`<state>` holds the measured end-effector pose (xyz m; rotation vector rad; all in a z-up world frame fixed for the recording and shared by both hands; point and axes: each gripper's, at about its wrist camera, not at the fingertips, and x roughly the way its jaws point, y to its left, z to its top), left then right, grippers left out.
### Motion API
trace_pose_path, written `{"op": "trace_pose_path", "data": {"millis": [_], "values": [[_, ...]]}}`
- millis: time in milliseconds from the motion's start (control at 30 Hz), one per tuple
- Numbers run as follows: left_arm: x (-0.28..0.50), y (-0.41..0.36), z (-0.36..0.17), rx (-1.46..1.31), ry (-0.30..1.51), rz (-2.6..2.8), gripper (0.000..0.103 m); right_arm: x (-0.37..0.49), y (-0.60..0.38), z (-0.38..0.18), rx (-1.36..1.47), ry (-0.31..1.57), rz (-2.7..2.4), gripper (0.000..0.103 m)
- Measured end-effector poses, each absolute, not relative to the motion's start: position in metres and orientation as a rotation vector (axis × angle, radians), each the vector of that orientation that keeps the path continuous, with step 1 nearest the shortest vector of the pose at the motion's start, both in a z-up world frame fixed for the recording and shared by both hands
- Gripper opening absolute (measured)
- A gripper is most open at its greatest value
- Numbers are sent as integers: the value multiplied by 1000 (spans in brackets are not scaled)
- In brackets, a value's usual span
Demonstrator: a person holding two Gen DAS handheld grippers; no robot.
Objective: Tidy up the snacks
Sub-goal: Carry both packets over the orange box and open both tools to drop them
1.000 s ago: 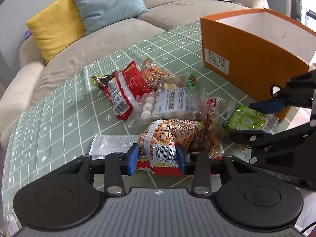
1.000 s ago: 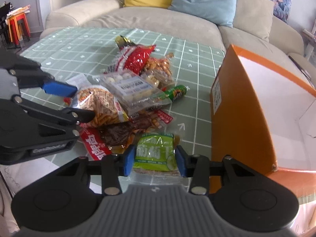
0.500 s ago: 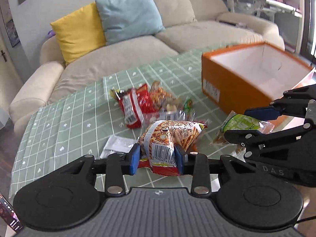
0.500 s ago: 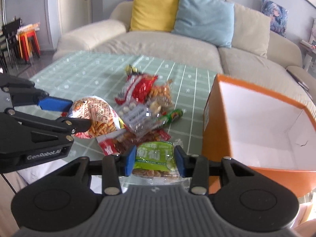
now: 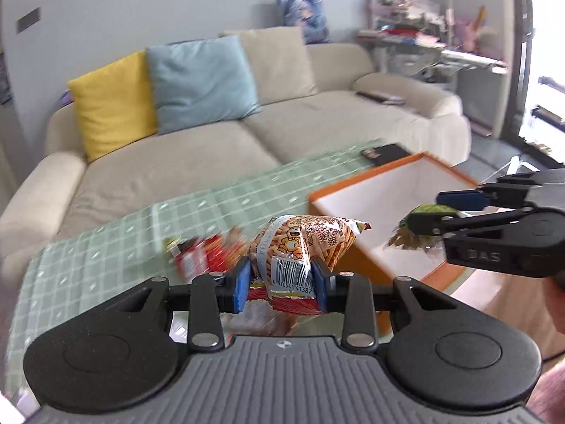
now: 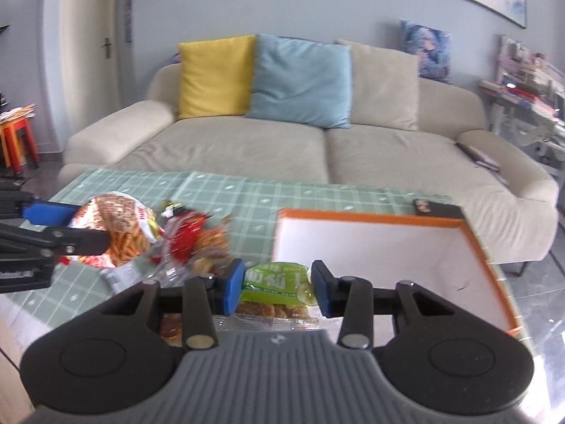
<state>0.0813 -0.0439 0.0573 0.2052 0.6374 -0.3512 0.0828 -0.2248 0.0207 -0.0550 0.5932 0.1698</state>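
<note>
Left wrist view: your left gripper (image 5: 280,284) is clamped on the orange snack bag (image 5: 303,243), barcode end toward the camera, bag clear of the table (image 5: 106,258). Rest of the snack pile (image 5: 204,258) sits blurred at 10 o'clock from the bag. Orange box (image 5: 385,190) is at 2 o'clock, open top, white inside. Your right gripper (image 5: 434,212) comes in from 3 o'clock with the green snack bag (image 5: 413,235) pinched over the box's near wall.

Right wrist view: right gripper (image 6: 277,288) is holding the green snack bag (image 6: 277,279) between its blue pads, label up. Box (image 6: 381,247) lies at 1 o'clock, just beyond the bag. Left gripper (image 6: 67,224) at 9 o'clock with the orange bag (image 6: 120,233). Pile (image 6: 197,236) between the two. Sofa (image 6: 282,148) behind the table.
</note>
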Motion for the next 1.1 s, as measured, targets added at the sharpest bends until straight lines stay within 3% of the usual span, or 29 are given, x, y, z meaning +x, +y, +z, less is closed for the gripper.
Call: {"op": "trace_pose_path", "data": {"millis": [300, 833, 1100], "values": [[124, -115, 46, 262, 725, -512, 40, 125, -286, 26, -97, 689, 67, 36], [164, -185, -11, 500, 883, -592, 40, 189, -335, -47, -33, 1064, 105, 33], [162, -206, -29, 642, 862, -600, 40, 203, -325, -70, -76, 1168, 135, 33]]}}
